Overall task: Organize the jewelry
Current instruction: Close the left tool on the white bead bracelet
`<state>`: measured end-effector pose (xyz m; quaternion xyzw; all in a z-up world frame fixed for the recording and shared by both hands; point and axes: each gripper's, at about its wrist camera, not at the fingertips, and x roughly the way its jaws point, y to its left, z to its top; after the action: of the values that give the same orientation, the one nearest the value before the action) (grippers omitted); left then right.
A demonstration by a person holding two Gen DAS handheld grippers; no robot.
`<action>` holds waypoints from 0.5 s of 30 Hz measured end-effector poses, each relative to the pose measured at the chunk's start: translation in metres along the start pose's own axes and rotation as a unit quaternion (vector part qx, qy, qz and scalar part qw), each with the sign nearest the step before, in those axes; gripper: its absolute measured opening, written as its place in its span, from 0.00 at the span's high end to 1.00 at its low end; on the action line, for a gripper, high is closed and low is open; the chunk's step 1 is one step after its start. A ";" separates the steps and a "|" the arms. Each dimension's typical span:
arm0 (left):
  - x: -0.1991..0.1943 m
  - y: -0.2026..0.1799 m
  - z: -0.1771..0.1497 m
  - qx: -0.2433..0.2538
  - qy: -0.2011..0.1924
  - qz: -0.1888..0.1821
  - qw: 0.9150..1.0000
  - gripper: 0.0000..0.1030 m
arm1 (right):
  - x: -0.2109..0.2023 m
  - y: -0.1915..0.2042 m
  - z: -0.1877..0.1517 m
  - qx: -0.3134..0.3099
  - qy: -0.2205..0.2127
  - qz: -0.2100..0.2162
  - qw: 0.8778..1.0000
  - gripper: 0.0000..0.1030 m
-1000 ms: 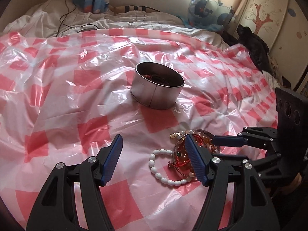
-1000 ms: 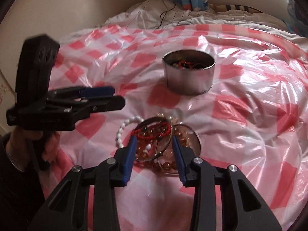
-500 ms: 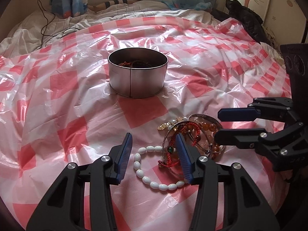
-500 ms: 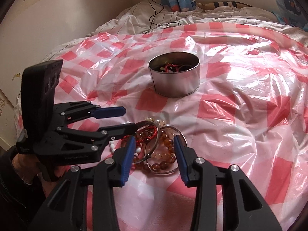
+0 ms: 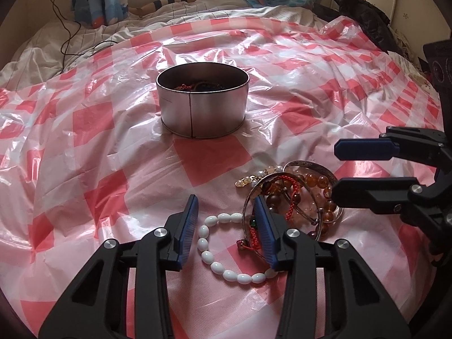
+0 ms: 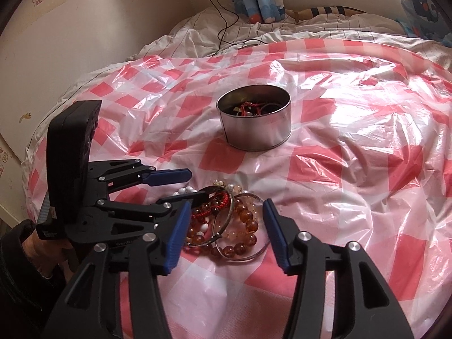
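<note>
A round metal tin [image 5: 202, 103] holding some jewelry stands on the red-checked plastic sheet; it also shows in the right wrist view [image 6: 255, 118]. A pile of bracelets lies in front of it: a white bead bracelet [image 5: 223, 250], amber bead bracelets [image 5: 316, 189] [image 6: 240, 230], a red cord bracelet [image 6: 217, 202] and silver bangles [image 5: 308, 168]. My left gripper [image 5: 226, 227] is open, low over the white bead bracelet. My right gripper [image 6: 224, 233] is open, straddling the amber beads and bangles; it also shows in the left wrist view [image 5: 358, 169].
The plastic sheet [image 5: 84, 147] covers a bed with rumpled white bedding [image 6: 254, 28] behind. A black cable [image 5: 65, 28] lies on the bedding. A wall [image 6: 70, 28] runs along the left, and dark clothing [image 5: 364, 19] lies at the far right.
Both grippers have moved closer and lower over the bracelet pile. The right gripper's jaws have opened wider around the amber beads; the left gripper now straddles the white bead bracelet.
</note>
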<state>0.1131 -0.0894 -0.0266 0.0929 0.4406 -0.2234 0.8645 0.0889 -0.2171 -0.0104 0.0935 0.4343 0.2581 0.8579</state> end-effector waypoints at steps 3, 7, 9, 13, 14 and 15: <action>0.000 -0.005 0.000 0.010 -0.001 0.003 1.000 0.70 | 0.000 0.000 0.000 0.001 -0.001 0.000 1.000 0.49; 0.000 -0.007 0.000 0.015 -0.002 -0.001 1.000 0.79 | -0.001 0.000 0.000 0.002 -0.002 0.000 1.000 0.49; -0.001 -0.009 0.000 0.019 -0.003 -0.003 1.000 0.89 | -0.001 -0.001 0.001 0.004 -0.003 0.000 1.000 0.49; -0.001 -0.010 0.000 0.019 -0.003 -0.007 1.000 0.96 | -0.003 -0.005 0.002 0.012 -0.007 0.000 1.000 0.47; -0.001 -0.010 0.000 0.018 -0.003 -0.009 1.000 0.96 | -0.004 -0.006 0.002 0.014 -0.008 0.000 1.000 0.47; -0.002 -0.008 0.000 0.013 -0.003 -0.013 1.000 0.96 | -0.004 -0.007 0.003 0.017 -0.010 -0.001 1.000 0.47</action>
<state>0.1087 -0.0965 -0.0248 0.0976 0.4363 -0.2405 0.8616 0.0913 -0.2246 -0.0083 0.1102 0.4302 0.2493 0.8606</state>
